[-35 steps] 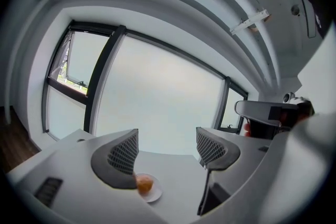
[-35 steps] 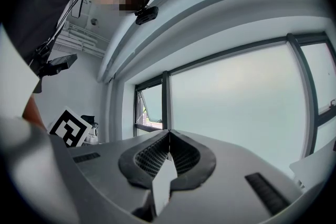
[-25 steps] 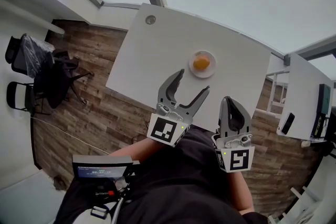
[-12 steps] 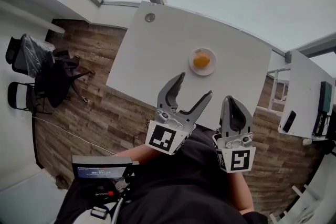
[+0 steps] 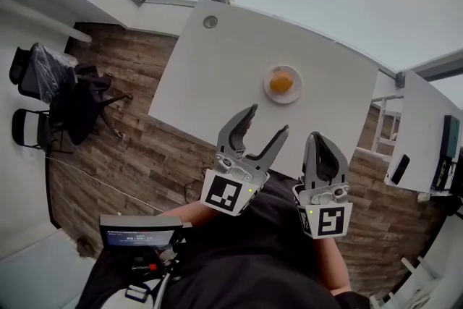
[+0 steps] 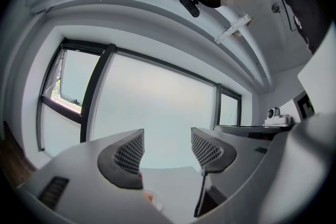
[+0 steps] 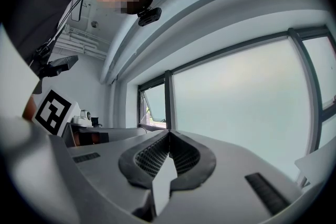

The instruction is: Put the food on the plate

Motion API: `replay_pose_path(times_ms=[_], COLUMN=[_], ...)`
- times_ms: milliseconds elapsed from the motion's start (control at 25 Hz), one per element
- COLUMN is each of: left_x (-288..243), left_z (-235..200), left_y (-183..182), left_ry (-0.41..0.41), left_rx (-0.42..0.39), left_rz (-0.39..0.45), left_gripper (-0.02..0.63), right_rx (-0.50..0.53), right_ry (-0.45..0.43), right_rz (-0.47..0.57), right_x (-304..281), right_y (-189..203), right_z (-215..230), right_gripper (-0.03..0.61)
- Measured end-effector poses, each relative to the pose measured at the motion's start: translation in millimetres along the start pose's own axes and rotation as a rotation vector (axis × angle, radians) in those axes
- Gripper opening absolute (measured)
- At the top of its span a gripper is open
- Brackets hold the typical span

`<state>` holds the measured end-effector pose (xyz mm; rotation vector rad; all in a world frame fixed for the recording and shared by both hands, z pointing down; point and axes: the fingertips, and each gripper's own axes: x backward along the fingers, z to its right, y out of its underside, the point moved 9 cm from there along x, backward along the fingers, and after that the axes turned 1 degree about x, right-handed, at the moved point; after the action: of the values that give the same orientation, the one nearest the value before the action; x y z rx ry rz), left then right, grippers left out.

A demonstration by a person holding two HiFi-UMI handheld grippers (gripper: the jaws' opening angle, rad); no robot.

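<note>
An orange piece of food (image 5: 281, 83) lies on a small white plate (image 5: 269, 90) on the white table (image 5: 217, 76). My left gripper (image 5: 267, 121) is held over the table's near edge, short of the plate; its jaws are closing with nothing between them. In the left gripper view the left gripper (image 6: 167, 147) points toward the window, and the plate (image 6: 155, 199) peeks out low between the jaws. My right gripper (image 5: 322, 143) is held close to the person's body at the table's near edge, shut and empty. Its pads (image 7: 157, 157) meet in the right gripper view.
A round cable port (image 5: 210, 22) sits at the table's far left corner. Black chairs (image 5: 51, 94) stand on the wood floor at left. A second desk (image 5: 427, 148) with devices is at right. A black device (image 5: 139, 235) hangs at the person's waist.
The left gripper's jaws have narrowed a little. Both grippers stay near the table's front edge, and the view has shifted slightly.
</note>
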<state>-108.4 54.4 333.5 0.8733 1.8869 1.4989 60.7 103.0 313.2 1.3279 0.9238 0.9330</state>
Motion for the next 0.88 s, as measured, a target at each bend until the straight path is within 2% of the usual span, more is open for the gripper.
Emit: replay_pose_path(times_ms=[160,480,880], left_x=[1.9,2.0,4.0], left_z=[-2.3,-0.7,-1.1], left_y=[2.3,2.9,1.8], left_ry=[0.001,0.014,0.008], left_rx=[0.017,0.027,0.028], left_rz=[0.002,0.003,0.017], left_gripper=[0.258,0.255,0.218], right_rx=[0.004,0.014,0.016], right_ry=[-0.005,-0.011,-0.025], right_rz=[0.005,0.004,0.007], right_x=[-0.4,-0.9,-2.8], right_y=[-0.6,-3.5,-4.9], right_z=[-1.5,-0.4,-0.3], right_gripper=[0.008,0.008,0.008])
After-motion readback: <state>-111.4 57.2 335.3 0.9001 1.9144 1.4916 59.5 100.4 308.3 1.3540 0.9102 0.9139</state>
